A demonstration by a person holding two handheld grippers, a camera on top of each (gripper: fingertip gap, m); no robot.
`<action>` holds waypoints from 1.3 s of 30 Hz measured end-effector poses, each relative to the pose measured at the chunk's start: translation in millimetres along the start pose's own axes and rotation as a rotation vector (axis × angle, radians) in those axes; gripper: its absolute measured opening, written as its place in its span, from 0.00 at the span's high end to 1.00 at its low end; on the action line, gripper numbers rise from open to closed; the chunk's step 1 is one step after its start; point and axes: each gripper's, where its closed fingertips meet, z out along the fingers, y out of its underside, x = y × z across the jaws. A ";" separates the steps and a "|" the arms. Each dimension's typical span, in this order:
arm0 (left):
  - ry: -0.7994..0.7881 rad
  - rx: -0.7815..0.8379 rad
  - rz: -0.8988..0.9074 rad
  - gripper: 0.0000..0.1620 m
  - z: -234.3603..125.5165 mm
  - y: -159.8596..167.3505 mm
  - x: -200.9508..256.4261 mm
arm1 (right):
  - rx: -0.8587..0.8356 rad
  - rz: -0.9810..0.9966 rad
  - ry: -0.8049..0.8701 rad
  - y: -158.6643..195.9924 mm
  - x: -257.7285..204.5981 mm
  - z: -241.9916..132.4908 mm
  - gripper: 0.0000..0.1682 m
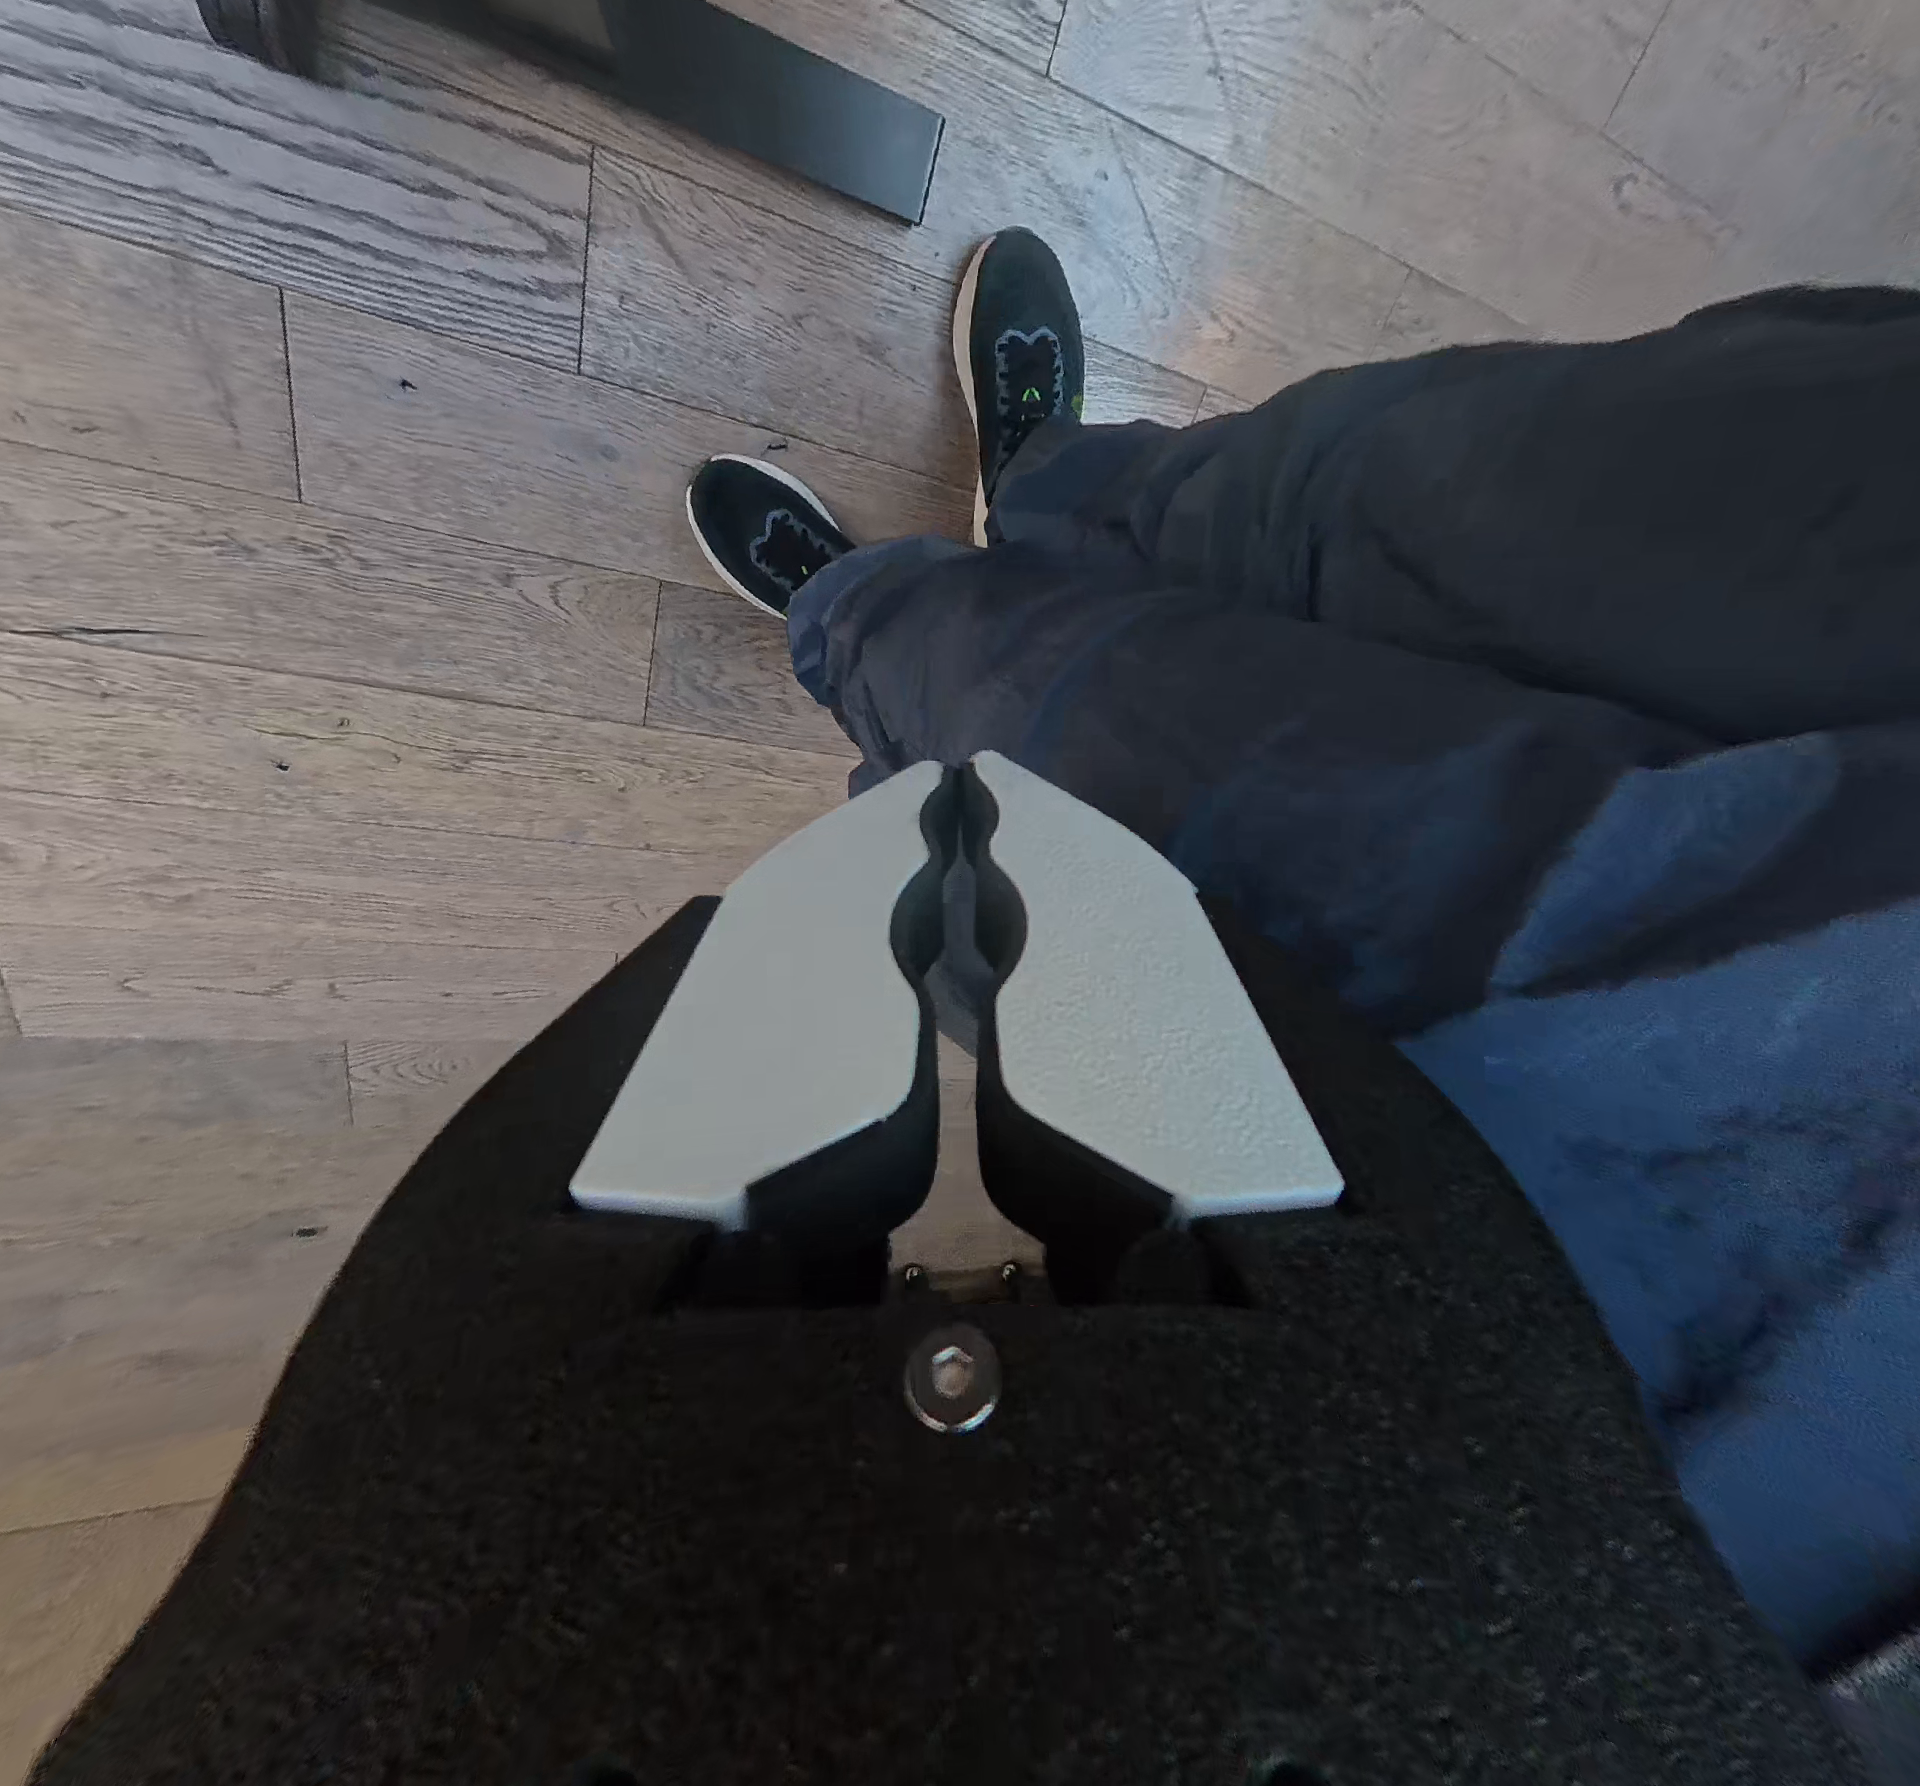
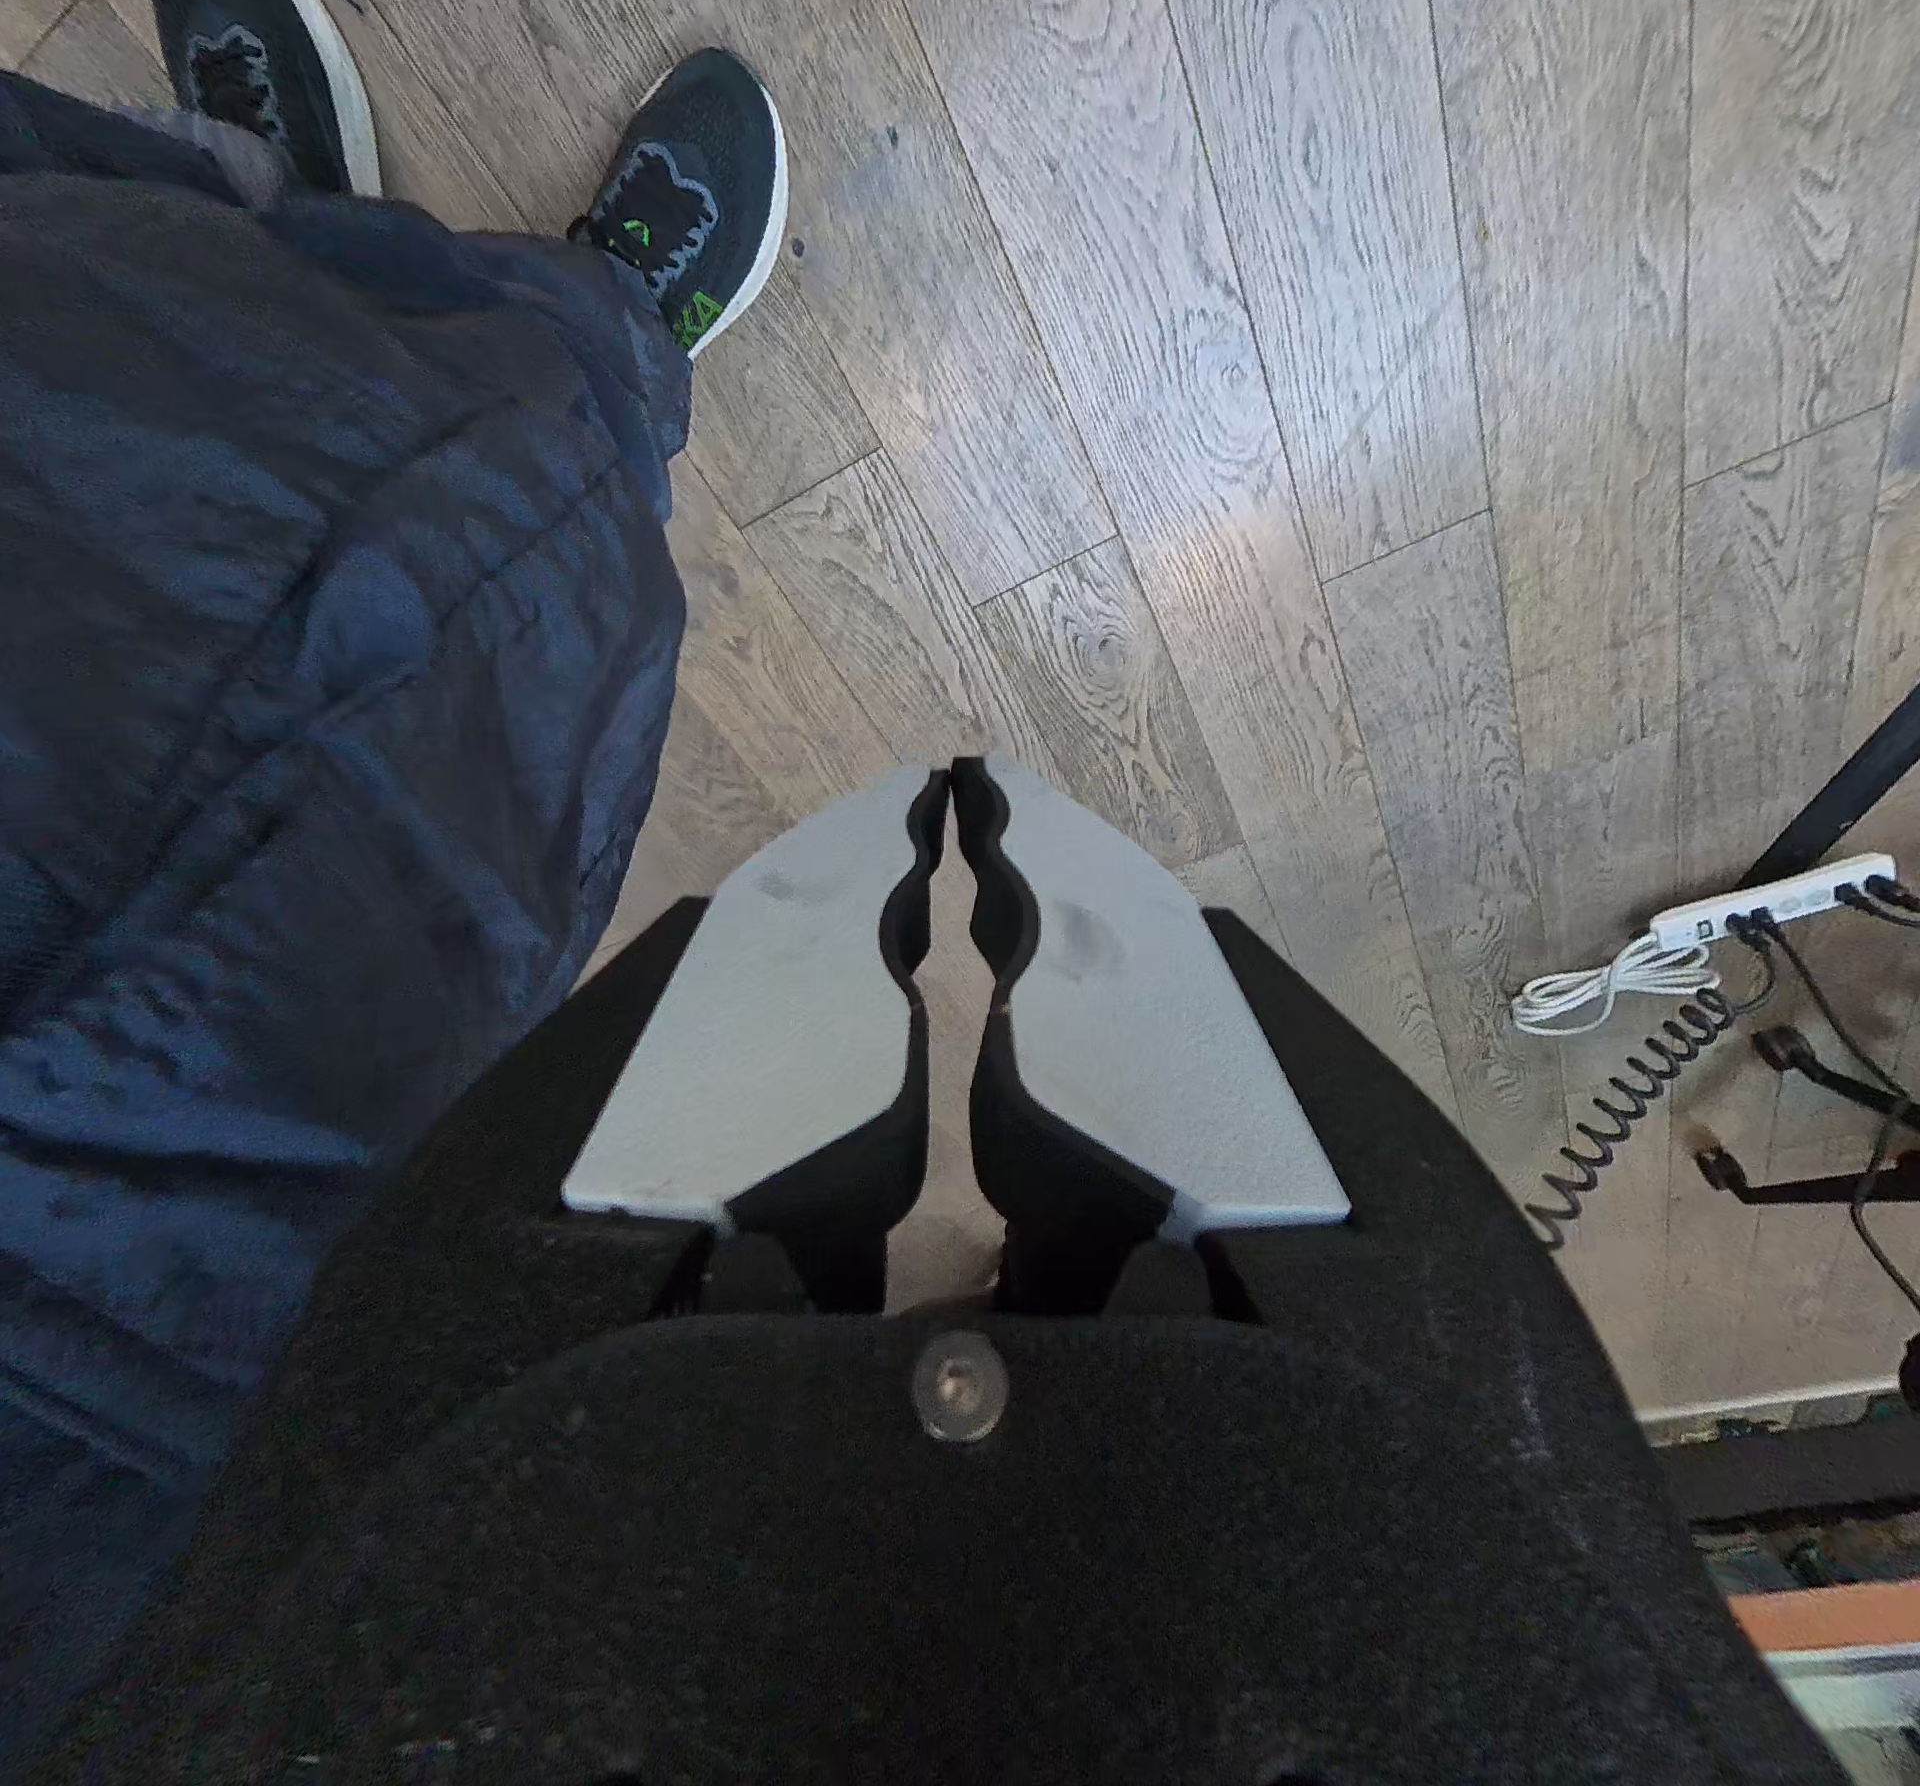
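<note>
The left gripper [image 1: 958,772] was pointed down at the wooden floor [image 1: 312,593] with its fingertips pressed together and nothing pinched, just beside dark blue trousers [image 1: 1299,697] and above two black shoes [image 1: 1023,354]. The right gripper [image 2: 951,768] was likewise held closed and empty over the floor, with the trousers at its left and a white power strip [image 2: 1766,895] with coiled cables lying well apart at its right.

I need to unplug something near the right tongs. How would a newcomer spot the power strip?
Start from the wooden floor in the right wrist view and follow it to the right edge, beside the black stand legs. The power strip lies there: a white bar with dark plugs in it, its own white cable bundled beside a black coiled cord.
</note>
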 end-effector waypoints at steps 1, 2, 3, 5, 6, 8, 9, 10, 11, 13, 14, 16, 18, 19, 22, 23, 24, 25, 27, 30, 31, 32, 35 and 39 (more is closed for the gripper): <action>0.010 0.019 -0.021 1.00 -2.1 -6.8 0.8 | -0.017 0.003 -0.007 6.5 -0.7 3.3 0.99; 0.024 0.037 -0.044 1.00 -3.5 -12.4 2.3 | -0.033 -0.001 -0.008 11.8 0.0 6.0 0.99; 0.035 0.049 -0.062 1.00 -4.2 -16.4 3.6 | -0.046 -0.007 -0.004 15.4 2.1 7.9 0.99; 0.034 0.052 -0.068 1.00 -2.8 -19.4 4.1 | -0.058 -0.013 0.001 16.3 7.8 8.9 0.99; 0.031 0.046 -0.063 1.00 -1.0 -18.6 4.3 | -0.056 -0.014 0.003 13.3 11.2 8.4 0.99; 0.026 0.031 -0.056 1.00 4.1 -15.2 5.1 | -0.045 -0.023 0.011 2.0 18.7 5.6 0.99; 0.026 0.023 -0.058 1.00 6.9 -13.0 5.8 | -0.037 -0.032 0.017 -5.6 22.4 3.9 0.99; 0.027 0.018 -0.062 1.00 9.4 -11.0 6.6 | -0.029 -0.043 0.025 -14.0 26.0 1.9 0.99; 0.029 0.017 -0.069 1.00 11.7 -9.7 7.8 | -0.021 -0.056 0.033 -22.8 29.5 -0.3 0.99; 0.032 0.026 -0.086 1.00 14.8 -8.2 10.5 | -0.003 -0.077 0.046 -41.0 34.9 -5.2 0.99; 0.034 0.032 -0.094 1.00 15.7 -7.8 12.1 | 0.007 -0.085 0.050 -49.9 37.0 -7.7 0.99; 0.036 0.045 -0.106 1.00 17.2 -7.1 14.7 | 0.023 -0.098 0.056 -65.2 40.1 -11.9 0.99; 0.036 0.050 -0.116 1.00 18.8 -4.8 16.0 | 0.036 -0.112 0.061 -76.9 42.1 -14.9 0.99; 0.036 0.050 -0.121 1.00 19.5 -3.2 16.1 | 0.041 -0.117 0.061 -81.0 42.5 -16.0 0.99; 0.035 0.045 -0.136 1.00 21.7 1.7 14.8 | 0.051 -0.134 0.065 -86.5 42.2 -17.2 0.99; 0.035 0.043 -0.141 1.00 22.6 3.1 14.1 | 0.052 -0.134 0.065 -85.7 41.5 -16.5 0.99; 0.035 0.041 -0.145 1.00 23.3 4.1 13.5 | 0.050 -0.132 0.063 -83.9 40.6 -15.4 0.99; 0.036 0.037 -0.148 1.00 24.1 5.1 13.4 | 0.048 -0.125 0.060 -81.1 39.4 -13.9 0.99; 0.038 0.031 -0.147 1.00 25.3 6.1 13.5 | 0.040 -0.108 0.049 -73.3 35.8 -10.7 0.99; 0.038 0.024 -0.127 1.00 26.3 4.4 15.7 | 0.020 -0.106 0.039 -58.4 29.1 -5.8 0.99; 0.038 0.023 -0.121 1.00 26.7 3.4 16.5 | 0.012 -0.114 0.039 -53.5 27.1 -4.4 0.99; 0.039 0.021 -0.116 1.00 27.2 2.2 17.4 | 0.005 -0.123 0.042 -49.2 25.9 -3.2 0.99; 0.042 0.017 -0.098 1.00 28.2 -1.5 19.7 | 0.010 -0.050 0.021 -42.1 25.7 -1.8 0.99; 0.036 0.005 -0.068 1.00 27.0 -6.1 17.8 | 0.041 0.043 0.010 -43.9 33.4 -5.6 0.99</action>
